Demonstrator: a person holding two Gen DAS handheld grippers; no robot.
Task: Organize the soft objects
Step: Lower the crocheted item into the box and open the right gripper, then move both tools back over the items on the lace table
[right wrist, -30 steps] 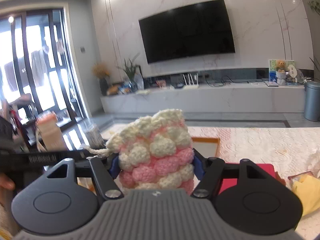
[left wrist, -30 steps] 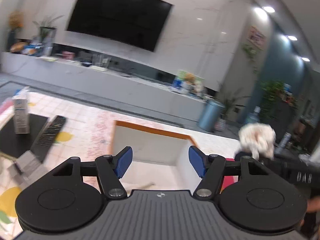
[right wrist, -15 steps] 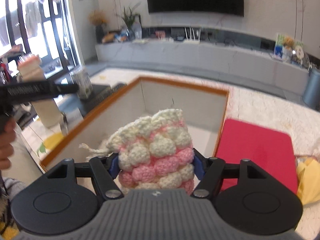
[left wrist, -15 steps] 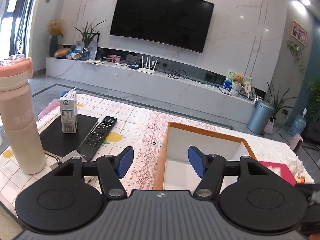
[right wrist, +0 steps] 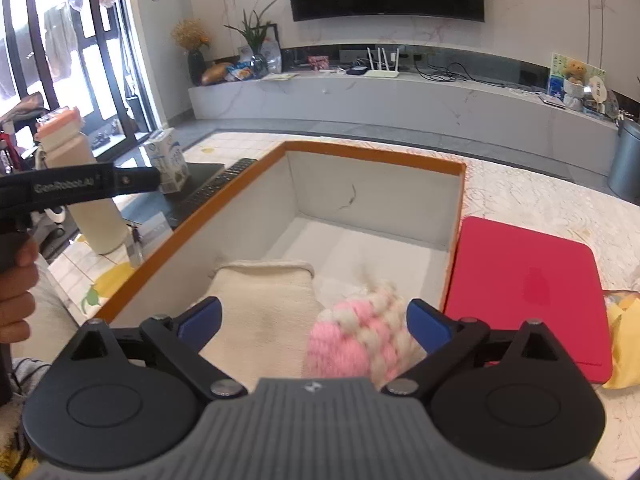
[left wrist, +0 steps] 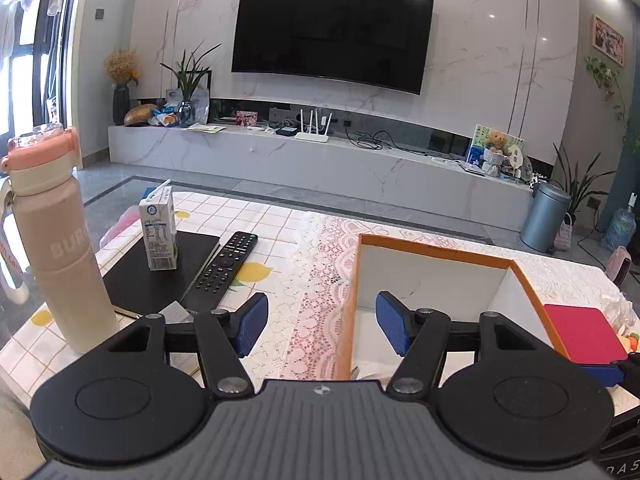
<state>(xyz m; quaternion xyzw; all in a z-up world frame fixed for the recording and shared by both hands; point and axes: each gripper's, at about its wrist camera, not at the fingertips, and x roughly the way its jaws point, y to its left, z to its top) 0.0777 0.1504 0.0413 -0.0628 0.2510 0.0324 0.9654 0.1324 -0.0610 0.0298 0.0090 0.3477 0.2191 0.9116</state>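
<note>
An orange-rimmed white box [right wrist: 372, 152] stands on the table; it also shows in the left wrist view [left wrist: 434, 250]. In the right wrist view my right gripper [right wrist: 316, 320] is open above the box. A pink and cream crocheted pouch [right wrist: 360, 340] lies loose between its blue fingers, blurred, next to a folded cream cloth [right wrist: 260, 300] on the box floor. My left gripper [left wrist: 320, 324] is open and empty over the box's left rim.
A red pad [right wrist: 528, 292] lies right of the box, with yellow cloth [right wrist: 624, 344] beyond it. Left of the box are a pink-capped bottle [left wrist: 52, 240], a milk carton [left wrist: 158, 234] on a black mat, and a remote [left wrist: 222, 270].
My right gripper moved over the box, opened and let go of the crocheted pouch, which dropped into the box. My left gripper swung left and stayed open.
</note>
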